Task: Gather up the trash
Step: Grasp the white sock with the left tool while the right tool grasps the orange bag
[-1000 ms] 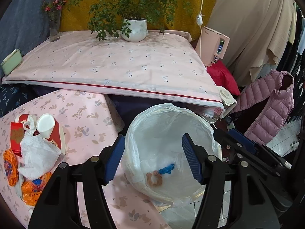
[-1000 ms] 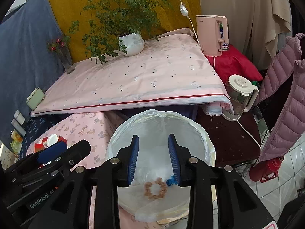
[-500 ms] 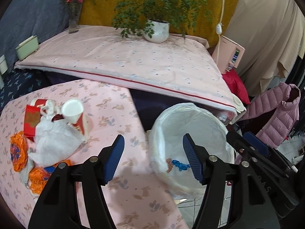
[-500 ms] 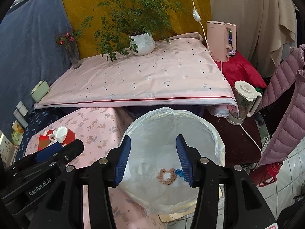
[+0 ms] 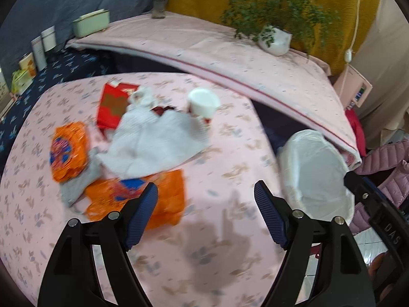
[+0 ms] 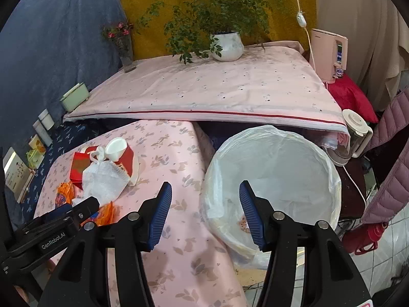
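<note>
Trash lies in a loose heap on the desk [image 5: 225,232], which wears a pink leaf-print cloth. The left hand-held gripper [image 5: 205,215] hangs above the cloth with its jaws spread wide and nothing between them; its left blue pad sits over the near edge of an orange wrapper [image 5: 153,199]. Just beyond that wrapper is a crumpled white plastic bag [image 5: 156,140], with a second orange wrapper [image 5: 67,151] to its left, a red packet [image 5: 112,105] behind it, and a white paper cup [image 5: 203,102] tipped on its side to the right. This view is blurred, so finer detail of the heap cannot be made out.

The right hand-held gripper [image 6: 204,212] is also released and empty, poised over the desk edge where it meets the bin [image 6: 271,163]. The bin stands beside the desk on the right, lined with a white bag, and a small brown ring-shaped scrap [image 6: 243,223] lies at the bottom. Farther back, a potted plant [image 6: 226,43] and a vase of flowers [image 6: 125,48] stand on a pink-covered platform [image 6: 217,89], with a pink kettle [image 6: 329,51] at its right end.
</note>
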`<state>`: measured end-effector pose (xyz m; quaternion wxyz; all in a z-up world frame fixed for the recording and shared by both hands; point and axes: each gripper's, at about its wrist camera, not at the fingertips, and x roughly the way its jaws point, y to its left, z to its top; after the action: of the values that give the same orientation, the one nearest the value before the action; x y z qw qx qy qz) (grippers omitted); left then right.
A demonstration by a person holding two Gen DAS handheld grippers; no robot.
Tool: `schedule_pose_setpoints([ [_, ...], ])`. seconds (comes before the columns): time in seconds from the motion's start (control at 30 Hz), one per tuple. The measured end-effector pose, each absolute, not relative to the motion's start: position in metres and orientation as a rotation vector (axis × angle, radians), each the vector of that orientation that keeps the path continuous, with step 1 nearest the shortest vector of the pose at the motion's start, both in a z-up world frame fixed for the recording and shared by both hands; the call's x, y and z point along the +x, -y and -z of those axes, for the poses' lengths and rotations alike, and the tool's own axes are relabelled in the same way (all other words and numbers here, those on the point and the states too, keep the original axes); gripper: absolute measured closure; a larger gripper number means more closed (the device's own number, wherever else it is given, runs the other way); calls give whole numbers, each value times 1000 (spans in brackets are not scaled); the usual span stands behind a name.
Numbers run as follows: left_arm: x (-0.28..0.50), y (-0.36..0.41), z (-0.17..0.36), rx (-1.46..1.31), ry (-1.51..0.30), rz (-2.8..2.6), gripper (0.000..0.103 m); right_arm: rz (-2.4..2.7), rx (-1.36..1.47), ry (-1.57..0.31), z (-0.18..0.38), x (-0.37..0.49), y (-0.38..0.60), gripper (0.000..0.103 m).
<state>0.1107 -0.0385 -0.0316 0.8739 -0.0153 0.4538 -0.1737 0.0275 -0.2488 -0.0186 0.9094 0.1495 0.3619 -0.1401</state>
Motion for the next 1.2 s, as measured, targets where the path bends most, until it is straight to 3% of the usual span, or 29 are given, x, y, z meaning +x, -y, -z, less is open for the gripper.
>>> schedule_pose_setpoints([
  [0.57, 98, -77, 120, -162, -1154, 231, 28, 127, 284, -850, 58, 54, 158, 45],
  [0.67, 98, -78, 123, -170, -1150, 246, 34, 106, 286, -868, 65, 60, 148, 45],
  [0.83, 97, -77, 118, -169, -1145, 318, 75, 91, 285, -898, 75, 72, 138, 45],
  [0.93, 96, -81, 112, -174, -1132, 333, 82, 76, 295, -915, 81, 82, 133, 45],
  [1.2, 101, -94, 96, -177, -1094, 307, 82, 2, 339, -974, 99, 114, 115, 45],
])
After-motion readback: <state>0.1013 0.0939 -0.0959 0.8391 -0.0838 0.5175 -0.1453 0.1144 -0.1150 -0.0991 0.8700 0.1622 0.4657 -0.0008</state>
